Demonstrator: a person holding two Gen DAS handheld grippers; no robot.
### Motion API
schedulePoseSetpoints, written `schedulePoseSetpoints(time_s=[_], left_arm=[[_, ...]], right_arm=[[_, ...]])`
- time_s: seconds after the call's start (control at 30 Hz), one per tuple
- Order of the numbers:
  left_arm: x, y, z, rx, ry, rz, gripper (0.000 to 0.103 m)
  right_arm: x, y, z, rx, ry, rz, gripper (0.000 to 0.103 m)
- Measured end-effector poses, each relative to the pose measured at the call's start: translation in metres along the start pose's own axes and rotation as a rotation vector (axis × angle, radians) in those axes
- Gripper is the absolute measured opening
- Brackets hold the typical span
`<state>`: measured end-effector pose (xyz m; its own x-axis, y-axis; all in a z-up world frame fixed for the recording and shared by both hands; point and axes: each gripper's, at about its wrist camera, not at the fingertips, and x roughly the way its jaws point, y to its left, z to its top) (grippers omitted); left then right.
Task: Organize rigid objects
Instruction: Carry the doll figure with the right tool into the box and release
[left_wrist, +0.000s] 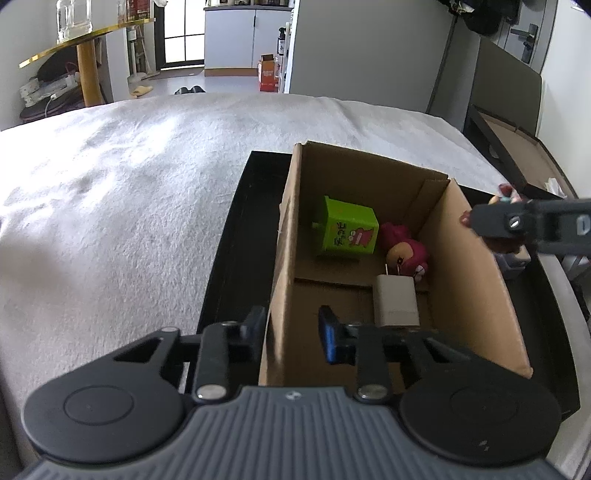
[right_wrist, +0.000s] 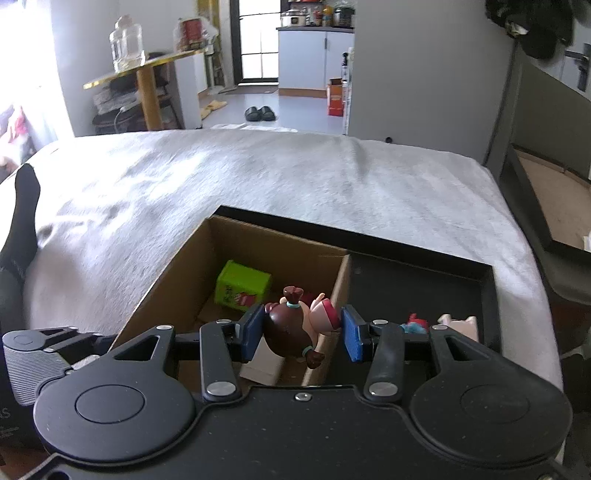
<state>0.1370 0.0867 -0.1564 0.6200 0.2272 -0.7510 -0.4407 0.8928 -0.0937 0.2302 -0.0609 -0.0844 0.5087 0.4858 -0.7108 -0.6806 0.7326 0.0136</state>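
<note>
Fingers of my left gripper (left_wrist: 291, 334) pinch the near wall of the open brown cardboard box (left_wrist: 284, 258) to steady it, while my right gripper (right_wrist: 301, 334) clamps the brown-haired plastic figurine (right_wrist: 291, 328) above its two-o'clock rim for dropping in.

A pair of black slippers (right_wrist: 260, 113) sat on the floor, and a clear jar (right_wrist: 126, 43) stood on a gold table (right_wrist: 147, 66).
</note>
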Motion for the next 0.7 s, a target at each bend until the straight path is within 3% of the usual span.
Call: schedulePoseSetpoints(time_s=[0.27, 0.7], left_arm=[[0.000, 0.005, 0.002, -0.007, -0.008, 0.002, 0.013], [0.001, 0.010, 0.003, -0.038, -0.001, -0.014, 0.013]], right_arm=[[0.013, 0.017, -0.002, -0.022, 0.028, 0.024, 0.044], [0.030, 0.033, 0.010, -0.007, 0.039, 0.101, 0.045]])
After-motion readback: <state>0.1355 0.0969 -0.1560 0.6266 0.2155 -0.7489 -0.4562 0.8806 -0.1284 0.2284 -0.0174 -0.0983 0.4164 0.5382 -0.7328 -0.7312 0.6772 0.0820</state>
